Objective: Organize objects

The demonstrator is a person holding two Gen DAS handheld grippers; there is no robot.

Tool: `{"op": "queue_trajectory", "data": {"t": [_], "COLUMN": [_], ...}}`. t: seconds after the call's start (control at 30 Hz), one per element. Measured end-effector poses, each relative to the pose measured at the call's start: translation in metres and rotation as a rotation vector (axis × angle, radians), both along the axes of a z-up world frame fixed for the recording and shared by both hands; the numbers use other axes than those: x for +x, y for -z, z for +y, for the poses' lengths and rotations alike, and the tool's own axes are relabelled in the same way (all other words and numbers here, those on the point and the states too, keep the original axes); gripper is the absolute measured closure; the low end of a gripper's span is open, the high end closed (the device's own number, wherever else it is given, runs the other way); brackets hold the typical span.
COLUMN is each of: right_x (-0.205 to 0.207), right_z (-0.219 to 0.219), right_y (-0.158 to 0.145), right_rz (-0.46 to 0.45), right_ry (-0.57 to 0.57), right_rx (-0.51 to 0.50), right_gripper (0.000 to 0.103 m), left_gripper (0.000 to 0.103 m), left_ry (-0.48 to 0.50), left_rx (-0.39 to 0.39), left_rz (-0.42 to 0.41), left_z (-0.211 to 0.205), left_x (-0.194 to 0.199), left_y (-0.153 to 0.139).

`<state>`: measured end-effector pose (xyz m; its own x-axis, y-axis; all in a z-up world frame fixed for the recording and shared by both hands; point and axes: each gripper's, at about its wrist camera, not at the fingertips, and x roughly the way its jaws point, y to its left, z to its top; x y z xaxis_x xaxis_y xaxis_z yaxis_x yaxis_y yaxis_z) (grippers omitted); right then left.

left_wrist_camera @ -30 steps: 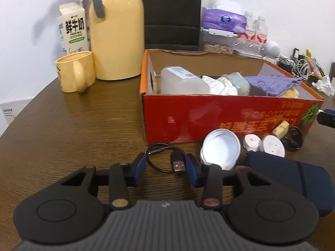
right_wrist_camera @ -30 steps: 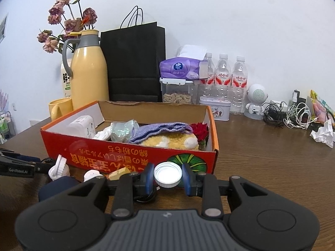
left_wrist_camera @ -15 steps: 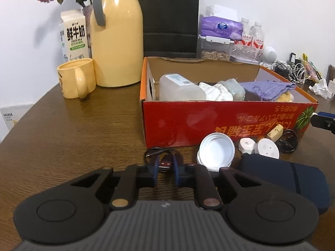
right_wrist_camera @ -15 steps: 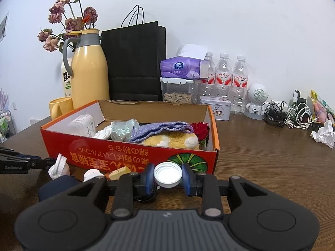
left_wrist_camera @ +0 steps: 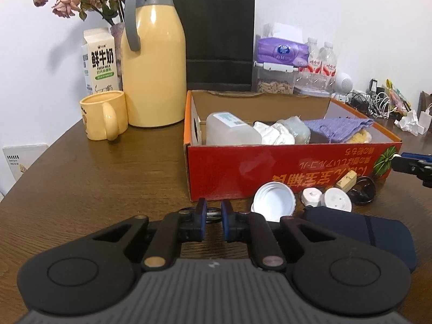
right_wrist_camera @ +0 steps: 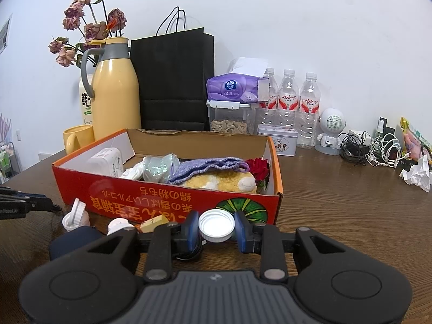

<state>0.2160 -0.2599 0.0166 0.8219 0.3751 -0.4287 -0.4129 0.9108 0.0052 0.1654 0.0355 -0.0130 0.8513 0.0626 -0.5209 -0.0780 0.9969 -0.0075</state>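
Note:
My left gripper (left_wrist_camera: pixel 214 212) is shut on the plug end of a black USB cable (left_wrist_camera: pixel 212 212), just in front of the red cardboard box (left_wrist_camera: pixel 243 167); most of the cable is hidden behind the fingers. My right gripper (right_wrist_camera: pixel 216 226) is shut on a small white bottle cap (right_wrist_camera: pixel 216 225) at the box's (right_wrist_camera: pixel 162 197) front right corner. The box holds a white plastic container (left_wrist_camera: pixel 229 132), a purple knit cloth (right_wrist_camera: pixel 205 166), a yellow plush (right_wrist_camera: pixel 224 182) and a red flower (right_wrist_camera: pixel 257 166). The left gripper's tip (right_wrist_camera: pixel 29 205) shows at the left edge of the right wrist view.
In front of the box lie a large white lid (left_wrist_camera: pixel 274 201), two small white caps (left_wrist_camera: pixel 337 199), a beige block (left_wrist_camera: pixel 347 179), a black ring (left_wrist_camera: pixel 363 190) and a navy pouch (left_wrist_camera: pixel 364 229). A yellow jug (left_wrist_camera: pixel 154 67), mug (left_wrist_camera: pixel 104 116) and milk carton stand behind on the left.
The left gripper's jaws have closed onto the USB plug of the black cable and the gripper has tipped up a little. The right gripper has stayed still, holding the cap.

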Motion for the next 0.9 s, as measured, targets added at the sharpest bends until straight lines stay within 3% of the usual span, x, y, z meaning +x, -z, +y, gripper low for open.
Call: {"op": "queue_trajectory", "data": {"t": [0.23, 0.47, 0.67, 0.9], "right_x": [-0.002, -0.009, 0.009, 0.051], "right_z": [0.0, 0.003, 0.019, 0.049], "right_y": [-0.003, -0.027, -0.054, -0.07], "right_rz": [-0.012, -0.088, -0.149, -0.16], "right_ry": [-0.004, -0.041, -0.063, -0.053], "right_rx": [0.007, 0.028, 0.001, 0.034], "right_gripper": [0.076, 0.076, 0.076, 0.076], "left_gripper": [0.091, 0.091, 0.091, 0.091], "left_ry": [0.014, 0.086, 0.145, 0.125], "left_rx": [-0.018, -0.001, 0.032, -0.025], "left_rz": [-0.073, -0.196, -0.291, -0.31], "left_z": [-0.005, -0.024, -0.048, -0.063], "left_x": [-0.018, -0.023, 0.003, 0.061], "left_y": [-0.015, -0.057, -0.09, -0.098]}}
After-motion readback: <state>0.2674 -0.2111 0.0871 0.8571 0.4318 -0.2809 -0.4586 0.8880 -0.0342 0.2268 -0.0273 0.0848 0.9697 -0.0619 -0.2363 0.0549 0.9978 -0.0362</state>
